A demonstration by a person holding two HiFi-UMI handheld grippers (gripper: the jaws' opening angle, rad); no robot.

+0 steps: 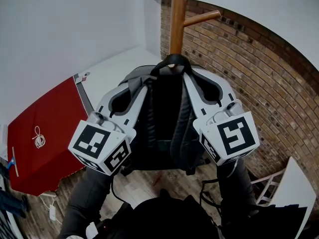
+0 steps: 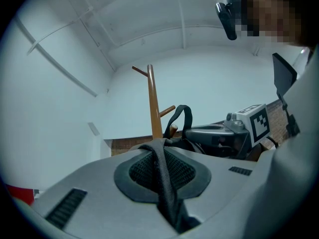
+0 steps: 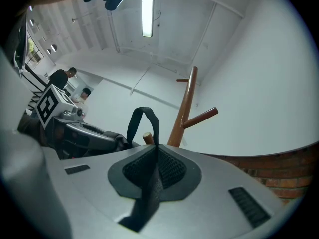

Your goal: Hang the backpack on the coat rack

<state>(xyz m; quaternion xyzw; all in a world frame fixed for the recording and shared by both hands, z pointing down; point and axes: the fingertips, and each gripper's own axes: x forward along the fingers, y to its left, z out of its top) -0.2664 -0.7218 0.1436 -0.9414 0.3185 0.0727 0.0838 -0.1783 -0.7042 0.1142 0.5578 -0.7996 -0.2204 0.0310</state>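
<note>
A dark backpack (image 1: 167,128) hangs by its shoulder straps between my two grippers, in front of the wooden coat rack (image 1: 177,19). My left gripper (image 1: 143,87) is shut on one black strap (image 2: 167,193). The right gripper (image 1: 189,77) is shut on the other strap (image 3: 149,193). The backpack's top handle loop (image 1: 172,63) stands upright against the rack's pole. In the right gripper view a short peg's end (image 3: 147,137) shows inside the handle loop (image 3: 142,121). Whether the loop rests on that peg I cannot tell. A longer peg (image 1: 202,18) sticks out to the right, higher up.
A brick wall (image 1: 259,83) runs behind and to the right of the rack. To the left lies a red-covered surface (image 1: 45,133) with a white cord on it. A white panel (image 1: 294,183) leans at lower right. Two people (image 3: 65,76) stand far off.
</note>
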